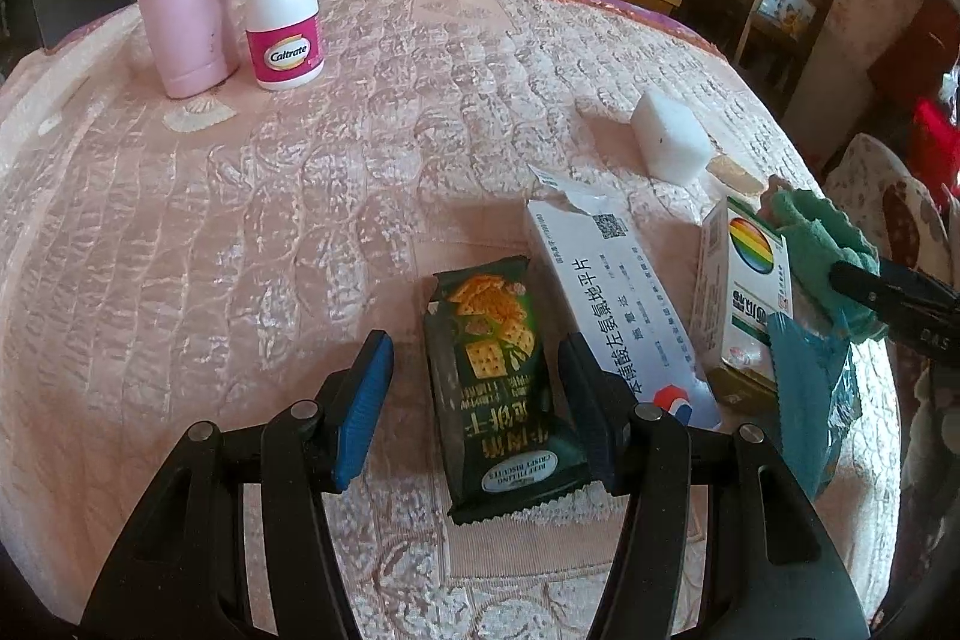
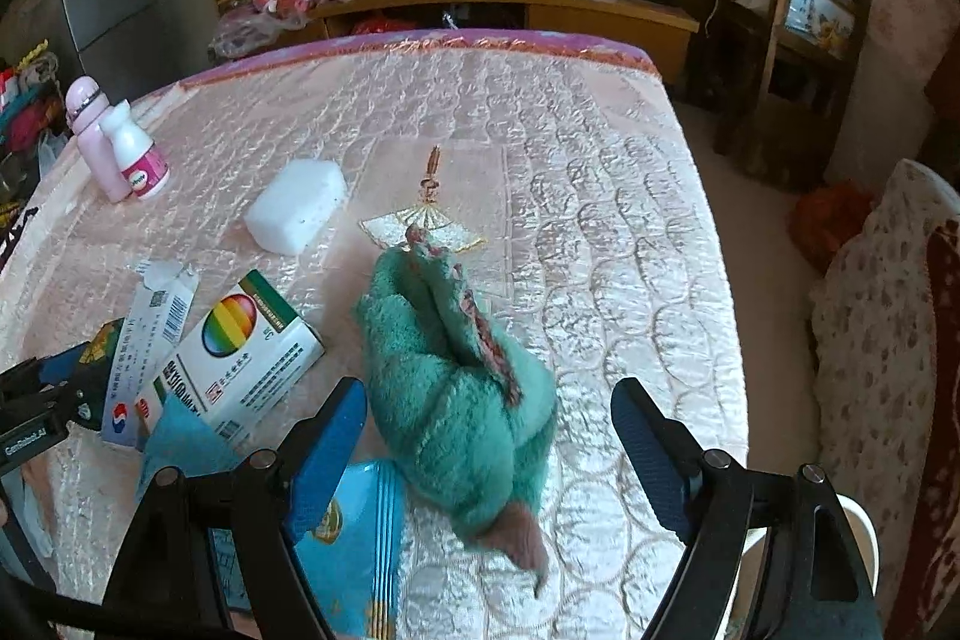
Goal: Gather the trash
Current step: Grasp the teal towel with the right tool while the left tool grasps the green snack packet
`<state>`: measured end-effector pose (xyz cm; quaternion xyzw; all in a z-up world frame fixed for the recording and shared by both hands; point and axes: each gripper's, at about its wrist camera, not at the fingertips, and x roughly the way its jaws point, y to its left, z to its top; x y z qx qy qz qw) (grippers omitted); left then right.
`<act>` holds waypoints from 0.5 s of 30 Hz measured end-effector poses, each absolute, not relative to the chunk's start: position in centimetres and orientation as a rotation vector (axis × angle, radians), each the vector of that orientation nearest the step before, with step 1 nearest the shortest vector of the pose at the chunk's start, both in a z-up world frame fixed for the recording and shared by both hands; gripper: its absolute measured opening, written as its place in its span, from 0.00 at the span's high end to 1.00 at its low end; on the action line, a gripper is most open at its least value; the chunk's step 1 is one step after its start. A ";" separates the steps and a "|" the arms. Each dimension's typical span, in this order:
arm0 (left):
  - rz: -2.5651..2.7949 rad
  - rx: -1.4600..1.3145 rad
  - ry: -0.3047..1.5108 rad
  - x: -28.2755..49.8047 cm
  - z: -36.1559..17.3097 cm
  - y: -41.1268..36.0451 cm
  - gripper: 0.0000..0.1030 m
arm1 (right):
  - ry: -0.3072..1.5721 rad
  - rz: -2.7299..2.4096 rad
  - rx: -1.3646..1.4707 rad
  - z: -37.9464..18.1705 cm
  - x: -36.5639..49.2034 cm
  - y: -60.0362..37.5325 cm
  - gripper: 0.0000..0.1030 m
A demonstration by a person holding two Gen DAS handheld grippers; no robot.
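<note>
1. Green biscuit wrapper (image 1: 498, 388) lies on the pink bed cover (image 1: 240, 220), between the left gripper (image 1: 480, 388) fingers, spread apart.
2. Right gripper (image 2: 489, 460), fingers apart, straddles teal cloth (image 2: 456, 400).
3. Advice: lower left, close across the wrapper's width.

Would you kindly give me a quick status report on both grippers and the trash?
Left gripper open, straddling the biscuit wrapper. Right gripper open over the green towel. Torn white box touching the wrapper's right side.
</note>
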<state>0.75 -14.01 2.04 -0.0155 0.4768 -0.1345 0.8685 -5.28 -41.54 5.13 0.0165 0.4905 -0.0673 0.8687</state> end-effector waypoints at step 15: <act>-0.335 -0.009 0.970 0.1 2.0 -13.9 0.51 | 1.043 -0.130 0.060 3.8 -3.6 -41.7 0.44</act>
